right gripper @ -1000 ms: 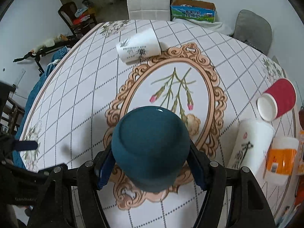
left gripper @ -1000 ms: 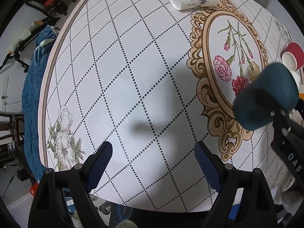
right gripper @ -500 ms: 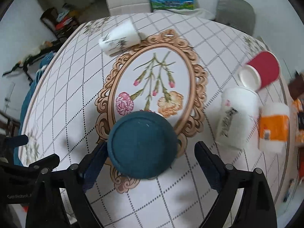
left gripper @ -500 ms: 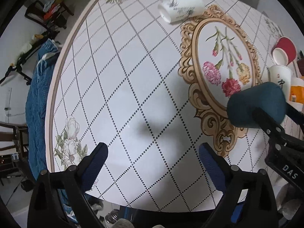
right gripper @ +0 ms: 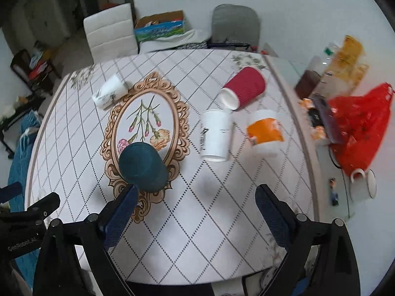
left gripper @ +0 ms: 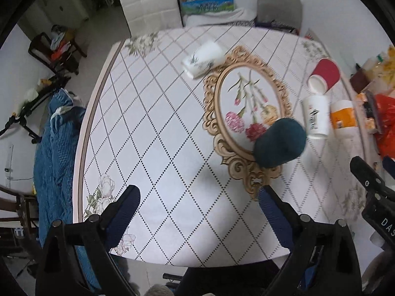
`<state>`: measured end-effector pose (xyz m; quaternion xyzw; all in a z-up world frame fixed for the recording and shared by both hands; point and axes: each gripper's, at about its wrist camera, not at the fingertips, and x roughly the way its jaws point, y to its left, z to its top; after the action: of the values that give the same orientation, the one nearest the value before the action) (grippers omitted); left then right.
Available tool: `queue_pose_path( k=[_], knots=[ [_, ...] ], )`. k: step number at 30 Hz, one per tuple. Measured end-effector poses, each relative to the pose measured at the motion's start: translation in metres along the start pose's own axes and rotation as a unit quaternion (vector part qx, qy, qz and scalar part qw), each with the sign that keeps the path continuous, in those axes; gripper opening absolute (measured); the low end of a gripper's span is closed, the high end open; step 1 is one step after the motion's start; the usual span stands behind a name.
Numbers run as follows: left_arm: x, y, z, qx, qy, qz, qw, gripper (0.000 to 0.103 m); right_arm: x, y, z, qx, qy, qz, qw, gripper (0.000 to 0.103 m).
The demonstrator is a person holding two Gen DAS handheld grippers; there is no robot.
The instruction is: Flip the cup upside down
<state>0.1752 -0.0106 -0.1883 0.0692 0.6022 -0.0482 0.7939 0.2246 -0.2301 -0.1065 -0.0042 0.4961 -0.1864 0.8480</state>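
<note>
Teal cup [right gripper: 143, 166] is seen inverted on the tabletop [right gripper: 197, 222], base up, at the near end of the gilt oval print, apart from both claws. Right claw [right gripper: 195, 212] is spread wide with nothing between its pads; its jaws have just been opening. Left claw [left gripper: 200, 209] likewise is held wide and empty over bare tabletop. Flip is judged complete. Risks noted: the right claw's left finger [right gripper: 121, 212] appears close beside the cup, so a careless sweep could topple it; the red cup [right gripper: 244, 87], white cup [right gripper: 214, 135] and orange-banded cup [right gripper: 265, 133], lying on their sides nearby, could be knocked rolling.
</note>
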Motion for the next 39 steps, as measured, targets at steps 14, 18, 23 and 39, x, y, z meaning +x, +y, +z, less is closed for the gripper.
queue_pose_path(
  k=[14,18,23,39],
  knots=[
    [-0.127,-0.016,-0.034,-0.015,-0.103,0.004,0.9945,0.098,-0.138,-0.029,-0.028,-0.007,-0.056,0.015,0.998,0.097],
    [-0.160,-0.019,-0.049,-0.026,-0.124,0.000,0.9919,0.098,-0.181,-0.033,-0.037,-0.020,-0.078,0.026,0.996,0.097],
    [-0.192,-0.022,-0.066,-0.030,-0.144,0.004,0.9891,0.098,-0.229,-0.040,-0.050,-0.029,-0.105,0.035,0.993,0.097],
    [-0.252,-0.035,-0.112,-0.032,-0.178,-0.002,0.9836,0.098,-0.310,-0.064,-0.078,-0.030,-0.137,0.061,0.988,0.099]
  ],
)
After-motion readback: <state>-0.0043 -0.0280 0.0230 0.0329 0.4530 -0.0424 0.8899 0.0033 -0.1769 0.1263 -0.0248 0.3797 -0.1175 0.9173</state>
